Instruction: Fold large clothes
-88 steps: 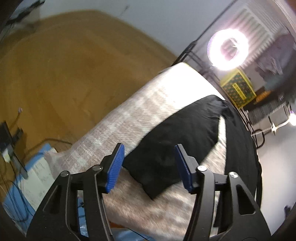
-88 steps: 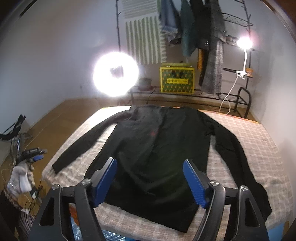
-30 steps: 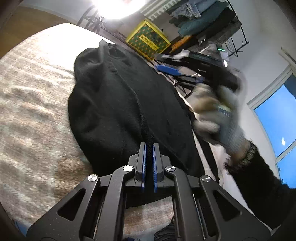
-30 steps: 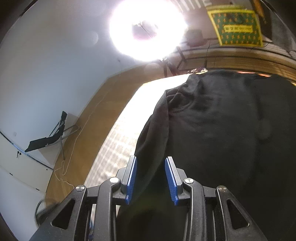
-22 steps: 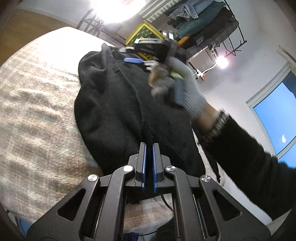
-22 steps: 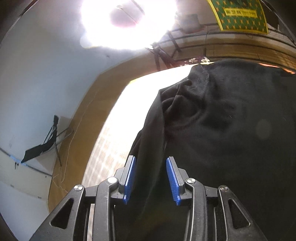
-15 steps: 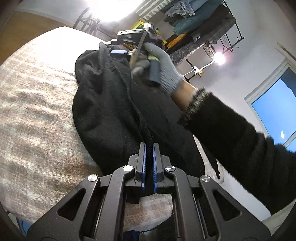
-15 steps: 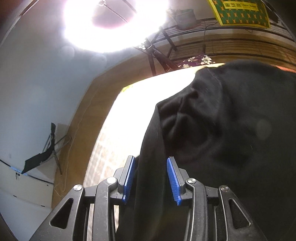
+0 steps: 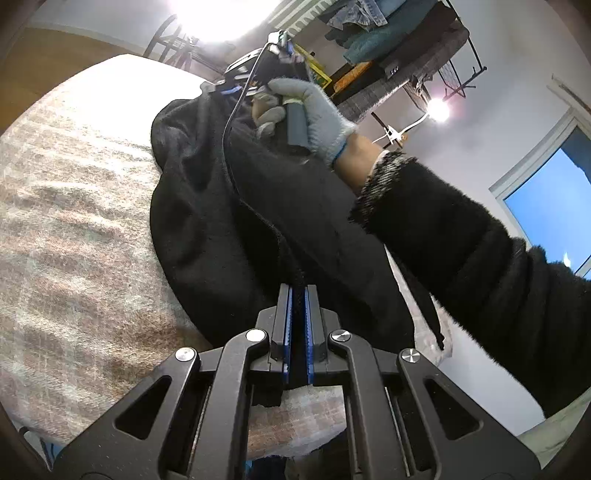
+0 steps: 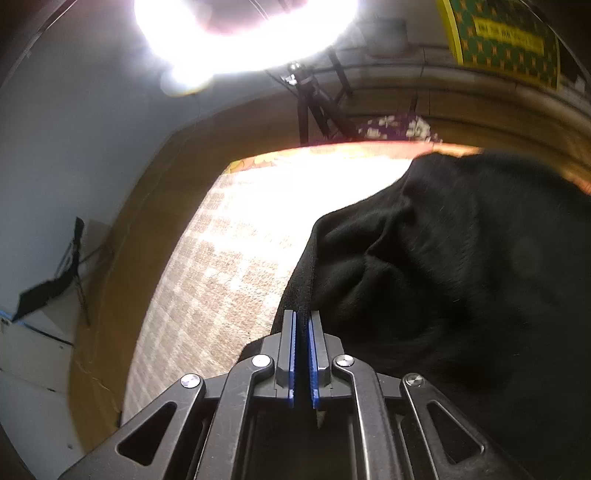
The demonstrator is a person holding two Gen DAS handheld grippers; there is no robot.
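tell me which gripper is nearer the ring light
Right. The right gripper grips the black sweater at the bed's far end below the ring light; the left gripper grips the near end.

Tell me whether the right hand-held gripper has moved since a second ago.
Yes. In the left wrist view, the right hand-held gripper has travelled from the right side to the far end of the black garment, near the yellow crate.

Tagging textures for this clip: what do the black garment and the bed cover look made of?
Garment: soft matte knit, probably fleece or wool blend; fine fuzz catches the light, folds are thick and rounded. Bed cover: woven, slightly napped cloth in a beige check, likely cotton or wool.
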